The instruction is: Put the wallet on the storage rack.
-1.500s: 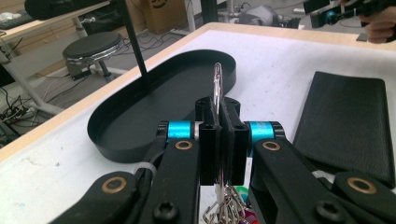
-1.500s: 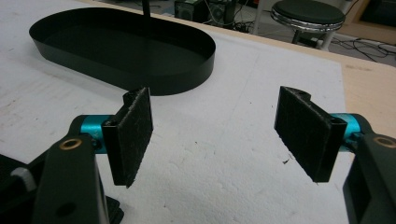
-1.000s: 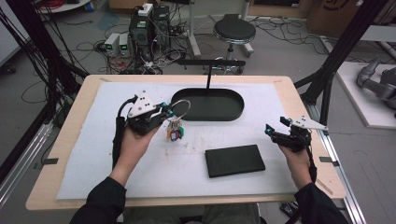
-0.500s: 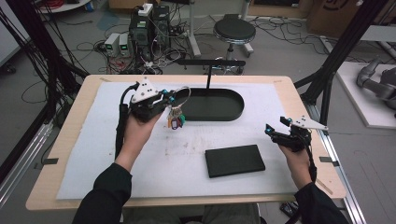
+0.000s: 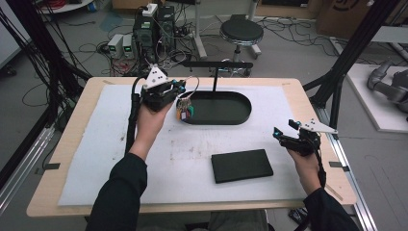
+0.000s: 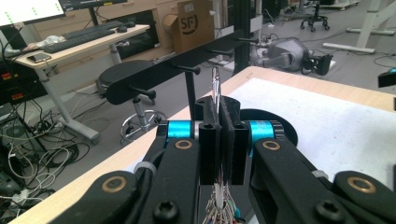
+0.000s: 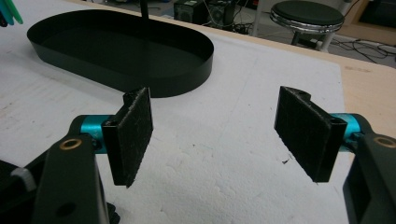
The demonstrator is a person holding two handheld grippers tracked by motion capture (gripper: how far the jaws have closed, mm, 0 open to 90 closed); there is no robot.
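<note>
Left gripper point(image 5: 179, 89) clenched on a key ring point(image 6: 215, 86): in the left gripper view the thin wire loop stands up out of the shut pads, and a bunch of keys point(image 5: 184, 110) with small coloured tags hangs below. Change over the last second: the left hand has carried the bunch off the white mat point(image 5: 144, 159) from a spot left of centre, up and toward the table's far edge; the bunch now hangs free, apart from the mat, at the near-left end of the oval black tray point(image 5: 243, 108). The black rack point(image 5: 217, 64) with its pegs point(image 6: 189, 69) stands just behind the tray, and in the left gripper view the ring lines up close under the peg row. Judgement: the lift is done and the hanging step is beginning; the ring has yet to reach a peg. Orientation: the bunch's long axis is near vertical, ring on top pointing up toward the rack, keys straight down; the ring sits edge-on between the pads. Right gripper point(image 5: 284, 131) released, pads wide apart and bare, resting near the table's right edge, same place throughout. A flat black pad point(image 5: 242, 165) lies toward the near edge, untouched.
</note>
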